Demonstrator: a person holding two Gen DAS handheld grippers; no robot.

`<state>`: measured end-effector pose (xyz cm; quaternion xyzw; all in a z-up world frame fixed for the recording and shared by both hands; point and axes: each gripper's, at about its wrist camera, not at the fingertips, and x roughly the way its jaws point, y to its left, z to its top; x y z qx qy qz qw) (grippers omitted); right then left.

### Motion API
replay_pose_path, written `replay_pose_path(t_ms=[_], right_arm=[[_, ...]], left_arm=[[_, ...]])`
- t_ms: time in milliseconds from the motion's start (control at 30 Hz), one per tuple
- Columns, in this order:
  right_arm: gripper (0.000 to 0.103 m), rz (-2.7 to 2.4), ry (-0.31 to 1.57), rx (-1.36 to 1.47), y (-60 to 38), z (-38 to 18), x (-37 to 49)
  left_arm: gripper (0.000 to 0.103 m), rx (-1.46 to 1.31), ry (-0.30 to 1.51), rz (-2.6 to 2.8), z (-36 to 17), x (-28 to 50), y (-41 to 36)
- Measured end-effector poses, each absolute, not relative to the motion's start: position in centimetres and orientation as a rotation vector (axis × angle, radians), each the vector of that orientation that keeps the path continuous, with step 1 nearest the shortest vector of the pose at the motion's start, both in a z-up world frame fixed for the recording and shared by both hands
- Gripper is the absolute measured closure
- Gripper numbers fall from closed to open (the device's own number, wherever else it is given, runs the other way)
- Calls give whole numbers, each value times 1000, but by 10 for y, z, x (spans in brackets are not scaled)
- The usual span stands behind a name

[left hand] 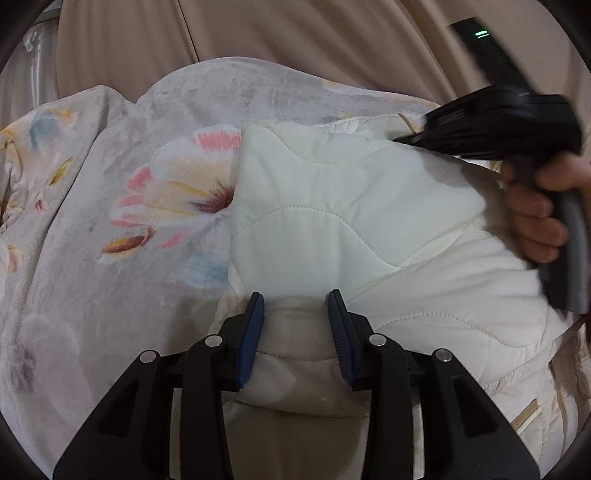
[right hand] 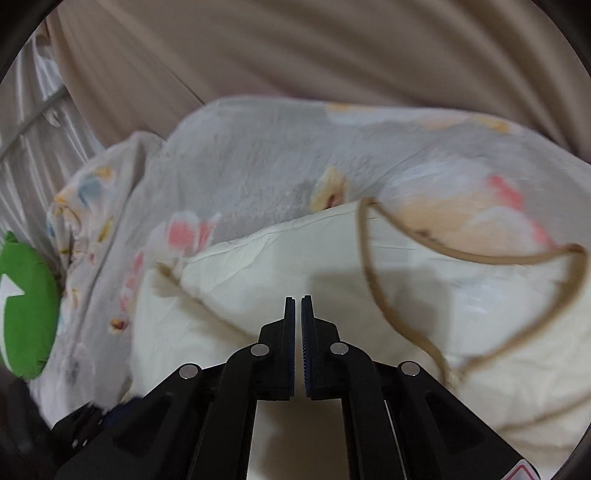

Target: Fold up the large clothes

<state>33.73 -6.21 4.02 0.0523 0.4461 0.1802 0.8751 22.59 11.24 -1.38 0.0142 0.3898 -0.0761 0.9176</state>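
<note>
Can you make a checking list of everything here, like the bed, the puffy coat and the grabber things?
Surface: grey plush floral blanket, rumpled.
Job's things: cream quilted padded jacket lying on the blanket, partly folded; its tan drawstring cord loops loose on top.
Clutter: green round cushion at the blanket's left edge.
Grippers: left gripper open over the jacket; right gripper shut, nothing seen between its pads.
Cables: nothing seen.
Surroundings: beige curtain behind.

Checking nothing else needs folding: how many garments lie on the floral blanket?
1: a cream quilted jacket on the floral blanket, under both grippers. Others may be hidden.
</note>
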Motion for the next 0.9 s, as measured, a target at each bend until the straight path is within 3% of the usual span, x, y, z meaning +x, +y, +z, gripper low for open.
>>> replay_pose_path(t_ms=[100, 333, 567, 767, 900], right_arm=[[100, 365, 960, 119, -61, 16, 348], [96, 401, 936, 122, -64, 22, 343], [103, 219, 914, 43, -82, 20, 357], [101, 264, 858, 156, -104, 38, 343], [103, 276, 936, 43, -86, 13, 351]], left_arm=[[69, 26, 792, -157, -5, 224, 114], [65, -69, 714, -262, 74, 279, 98], [69, 38, 876, -50, 0, 369, 85], [69, 80, 830, -14, -7, 365, 78], [69, 72, 820, -23, -9, 365, 77]])
